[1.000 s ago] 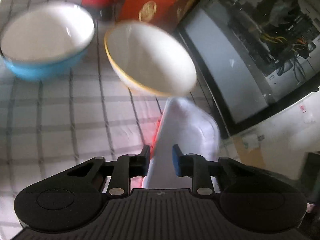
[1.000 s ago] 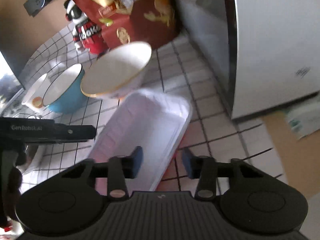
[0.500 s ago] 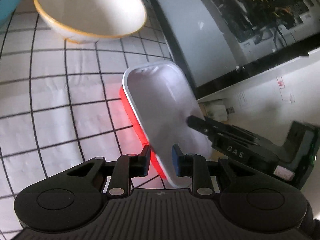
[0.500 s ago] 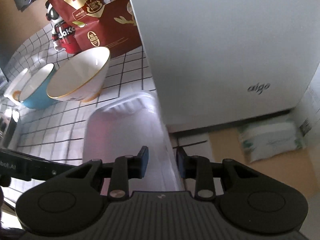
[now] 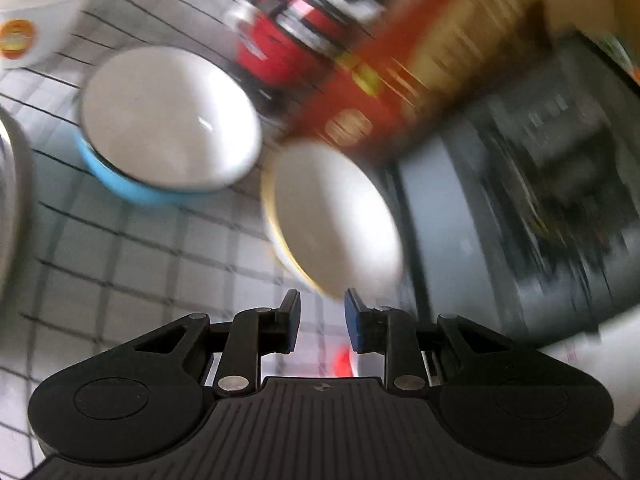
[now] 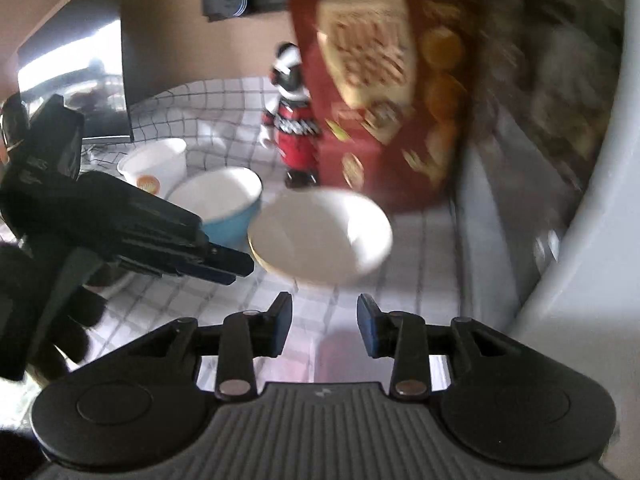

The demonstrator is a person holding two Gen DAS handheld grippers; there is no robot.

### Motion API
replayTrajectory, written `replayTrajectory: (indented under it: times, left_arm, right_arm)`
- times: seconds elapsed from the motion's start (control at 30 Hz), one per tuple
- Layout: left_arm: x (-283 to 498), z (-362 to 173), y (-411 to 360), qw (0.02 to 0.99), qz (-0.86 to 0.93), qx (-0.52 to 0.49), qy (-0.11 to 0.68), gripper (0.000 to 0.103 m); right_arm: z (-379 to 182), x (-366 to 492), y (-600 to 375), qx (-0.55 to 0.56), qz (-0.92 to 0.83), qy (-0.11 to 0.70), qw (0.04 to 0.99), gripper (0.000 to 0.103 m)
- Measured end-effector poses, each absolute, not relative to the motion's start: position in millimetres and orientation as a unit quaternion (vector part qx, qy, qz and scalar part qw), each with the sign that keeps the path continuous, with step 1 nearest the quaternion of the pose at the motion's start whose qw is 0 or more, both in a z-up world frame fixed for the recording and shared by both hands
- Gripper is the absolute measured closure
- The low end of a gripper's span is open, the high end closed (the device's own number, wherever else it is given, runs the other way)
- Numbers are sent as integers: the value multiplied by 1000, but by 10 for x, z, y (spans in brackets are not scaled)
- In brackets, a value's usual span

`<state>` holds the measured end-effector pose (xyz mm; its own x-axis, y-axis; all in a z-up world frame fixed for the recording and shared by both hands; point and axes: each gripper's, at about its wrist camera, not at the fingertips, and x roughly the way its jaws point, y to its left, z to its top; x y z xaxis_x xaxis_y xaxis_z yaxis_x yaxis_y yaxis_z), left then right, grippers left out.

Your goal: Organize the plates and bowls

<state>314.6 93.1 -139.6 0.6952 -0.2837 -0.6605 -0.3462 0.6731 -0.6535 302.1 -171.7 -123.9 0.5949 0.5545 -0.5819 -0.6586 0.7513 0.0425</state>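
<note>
The left wrist view is blurred by motion. A white bowl with a yellow rim (image 5: 336,220) (image 6: 320,236) stands on the checked cloth just ahead of both grippers, and a blue bowl (image 5: 168,120) (image 6: 224,204) sits to its left. My left gripper (image 5: 322,320) (image 6: 228,268) shows a narrow gap with only cloth between its pads. My right gripper (image 6: 324,320) has its jaws opening, with nothing between them. A sliver of the white tray with a red underside (image 5: 344,360) (image 6: 344,360) shows low down behind the fingers of each gripper.
A white cup with an orange logo (image 5: 36,12) (image 6: 156,164) stands behind the blue bowl. A red figurine (image 6: 292,128) and a tall red snack bag (image 6: 380,80) stand at the back. A pale appliance (image 6: 580,280) walls the right; a metal pot rim (image 5: 12,200) is at the left.
Both views have swung up toward the bowls. The white tray, earlier between both grippers' fingers, has dropped to a sliver beneath them. The right jaws stand wider.
</note>
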Motion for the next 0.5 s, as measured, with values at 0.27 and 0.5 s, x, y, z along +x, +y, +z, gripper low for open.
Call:
replayTrajectory:
  times: [0.27, 0.5]
  left_arm:
    - [3476, -1501, 1042, 821, 60, -419, 382, 75]
    - [3677, -1632, 1051, 820, 54, -410, 397, 68]
  right_arm:
    - [-1277, 4020, -1026, -116, 270, 326, 899, 53]
    - [-1660, 4819, -706, -83, 241, 391, 885, 54]
